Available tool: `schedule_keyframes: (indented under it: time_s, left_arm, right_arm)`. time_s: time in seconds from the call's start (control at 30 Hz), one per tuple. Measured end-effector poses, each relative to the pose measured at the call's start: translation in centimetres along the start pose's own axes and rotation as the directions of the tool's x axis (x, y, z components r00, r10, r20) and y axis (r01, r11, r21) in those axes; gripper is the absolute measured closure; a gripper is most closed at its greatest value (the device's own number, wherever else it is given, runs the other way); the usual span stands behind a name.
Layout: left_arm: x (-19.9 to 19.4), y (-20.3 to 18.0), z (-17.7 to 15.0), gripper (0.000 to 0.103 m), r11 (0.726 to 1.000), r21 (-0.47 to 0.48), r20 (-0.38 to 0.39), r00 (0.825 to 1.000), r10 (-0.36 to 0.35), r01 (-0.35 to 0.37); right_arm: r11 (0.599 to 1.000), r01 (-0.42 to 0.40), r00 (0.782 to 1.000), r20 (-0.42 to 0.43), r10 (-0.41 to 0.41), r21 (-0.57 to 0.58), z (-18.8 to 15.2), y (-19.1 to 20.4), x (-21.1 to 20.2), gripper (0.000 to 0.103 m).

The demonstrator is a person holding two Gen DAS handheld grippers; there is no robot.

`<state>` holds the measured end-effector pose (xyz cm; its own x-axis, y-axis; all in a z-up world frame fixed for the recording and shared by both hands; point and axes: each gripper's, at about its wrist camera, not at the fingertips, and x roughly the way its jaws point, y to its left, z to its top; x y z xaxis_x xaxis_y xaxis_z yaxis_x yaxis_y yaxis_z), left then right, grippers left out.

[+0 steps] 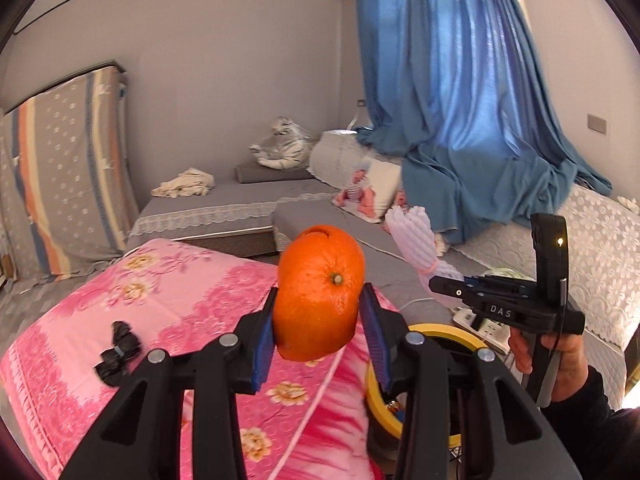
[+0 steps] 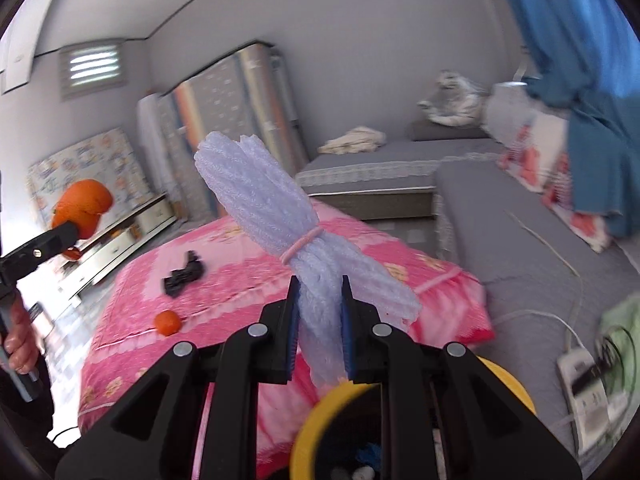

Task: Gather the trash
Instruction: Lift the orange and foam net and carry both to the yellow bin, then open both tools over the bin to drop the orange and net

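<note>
My left gripper point(image 1: 320, 316) is shut on an orange peel point(image 1: 319, 294), held up over the pink quilt point(image 1: 132, 320). It also shows at the left of the right wrist view point(image 2: 82, 208). My right gripper point(image 2: 319, 316) is shut on a bundle of white foam netting point(image 2: 276, 216) tied with a pink band; the bundle also shows in the left wrist view point(image 1: 414, 236). A yellow-rimmed bin point(image 2: 320, 412) sits just below both grippers, also in the left wrist view point(image 1: 380, 400). A black crumpled bag point(image 1: 118, 352) and a small orange point(image 2: 168, 322) lie on the quilt.
Grey sofa cushions point(image 1: 224, 200) run behind the quilt, with a plush toy point(image 1: 284, 148) and a cloth heap point(image 1: 186, 184). A blue curtain point(image 1: 460, 100) hangs at right. A power strip with cables point(image 2: 584, 384) lies right of the bin. A mattress point(image 1: 60, 168) leans on the left wall.
</note>
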<state>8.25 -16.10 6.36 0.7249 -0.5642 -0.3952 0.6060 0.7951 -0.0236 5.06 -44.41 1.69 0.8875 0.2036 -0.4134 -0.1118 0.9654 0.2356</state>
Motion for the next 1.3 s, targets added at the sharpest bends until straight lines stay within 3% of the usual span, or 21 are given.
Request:
schedule_keyframes:
  time_s: [0.23,0.5,0.6,0.77,1.0,1.13,1.3]
  left_arm:
    - [3.0,-2.9,0.0,0.065,0.996,0.032,-0.021,0.996,-0.084,0.085]
    - [9.6,-6.0,-1.5,0.065,0.980,0.019,-0.107,0.975,-0.193,0.196]
    - [12.7,-7.3,-2.8,0.065,0.972,0.011,-0.175,0.958,-0.229,0.235]
    - [17.6,-9.0,-5.5,0.065,0.958,-0.031,-0.294,0.913,-0.282,0.286]
    - [21.6,-9.5,-8.0,0.061,0.938,-0.115,-0.388,0.855,-0.344,0.326]
    - [21.5,-9.3,-7.9,0.037,0.942,-0.128,-0.365,0.869,-0.336,0.310]
    - [20.6,-7.4,-7.1,0.017,0.944,-0.183,-0.320,0.891,-0.322,0.276]
  right_arm:
    - [0.967,0.225,0.974,0.009,-0.227,0.121,-2.8,-3.9,-2.0,0.086]
    - [0.927,0.338,0.941,-0.075,-0.330,0.160,-6.2,-6.0,-1.5,0.086]
    - [0.912,0.359,0.932,-0.122,-0.340,0.198,-7.4,-7.5,-1.4,0.086]
    - [0.887,0.385,0.919,-0.192,-0.343,0.257,-9.0,-9.3,-0.9,0.086]
    - [0.853,0.417,0.904,-0.239,-0.354,0.314,-10.7,-11.2,-1.1,0.081]
    - [0.829,0.446,0.893,-0.240,-0.382,0.338,-11.1,-12.1,-1.7,0.051]
    - [0.814,0.465,0.884,-0.225,-0.409,0.348,-11.0,-12.4,-2.4,0.046]
